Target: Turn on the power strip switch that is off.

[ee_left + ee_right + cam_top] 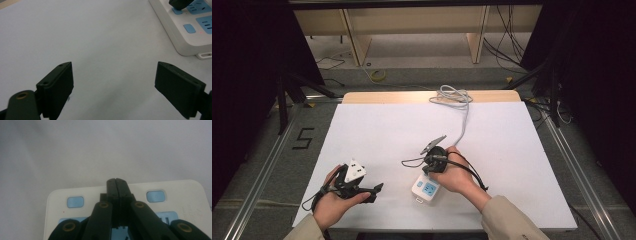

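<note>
We hold the right claw point(117, 181) pinched shut, empty, over the power strip point(185, 195) just beneath it — probably to press a switch; left claw point(113, 80) waits wide — well aside.

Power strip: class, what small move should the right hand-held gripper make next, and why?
Probably press its tip straight down. The right hand-held gripper is shut with nothing between its jaws, poised over the power strip between two blue buttons; whether it already touches I cannot tell.
</note>
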`<state>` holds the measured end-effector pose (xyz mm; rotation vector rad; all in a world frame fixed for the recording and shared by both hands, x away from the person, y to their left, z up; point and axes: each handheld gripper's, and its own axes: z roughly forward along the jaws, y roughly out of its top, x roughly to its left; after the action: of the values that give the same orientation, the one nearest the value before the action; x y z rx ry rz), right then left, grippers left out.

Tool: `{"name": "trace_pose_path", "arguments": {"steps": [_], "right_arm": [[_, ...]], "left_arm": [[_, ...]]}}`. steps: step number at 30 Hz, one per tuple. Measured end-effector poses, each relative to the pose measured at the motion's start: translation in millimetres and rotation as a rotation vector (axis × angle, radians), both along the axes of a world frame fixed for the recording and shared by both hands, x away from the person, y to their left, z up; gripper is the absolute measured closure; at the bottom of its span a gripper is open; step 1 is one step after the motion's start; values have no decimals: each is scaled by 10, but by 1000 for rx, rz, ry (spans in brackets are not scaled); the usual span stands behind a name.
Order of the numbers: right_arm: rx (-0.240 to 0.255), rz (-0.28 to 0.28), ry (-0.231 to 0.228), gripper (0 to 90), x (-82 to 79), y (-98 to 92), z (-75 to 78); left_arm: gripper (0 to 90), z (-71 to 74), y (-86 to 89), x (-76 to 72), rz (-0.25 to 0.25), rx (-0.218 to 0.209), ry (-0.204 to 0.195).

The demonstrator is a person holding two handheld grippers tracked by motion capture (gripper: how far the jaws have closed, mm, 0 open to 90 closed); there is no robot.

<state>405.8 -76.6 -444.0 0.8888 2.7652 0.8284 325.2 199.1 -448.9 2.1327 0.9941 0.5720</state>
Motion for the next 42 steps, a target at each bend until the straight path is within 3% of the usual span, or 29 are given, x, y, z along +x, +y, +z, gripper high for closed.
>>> {"name": "trace_pose_path", "arguments": {"steps": [33,42], "right_arm": [[-29,-32,13,900,-10,39,-19],[-16,-30,12,900,-7,26,-21]], "left_arm": [[148,-14,-21,2,5,1,7],[148,-9,-31,-1,-6,6,8]]}}
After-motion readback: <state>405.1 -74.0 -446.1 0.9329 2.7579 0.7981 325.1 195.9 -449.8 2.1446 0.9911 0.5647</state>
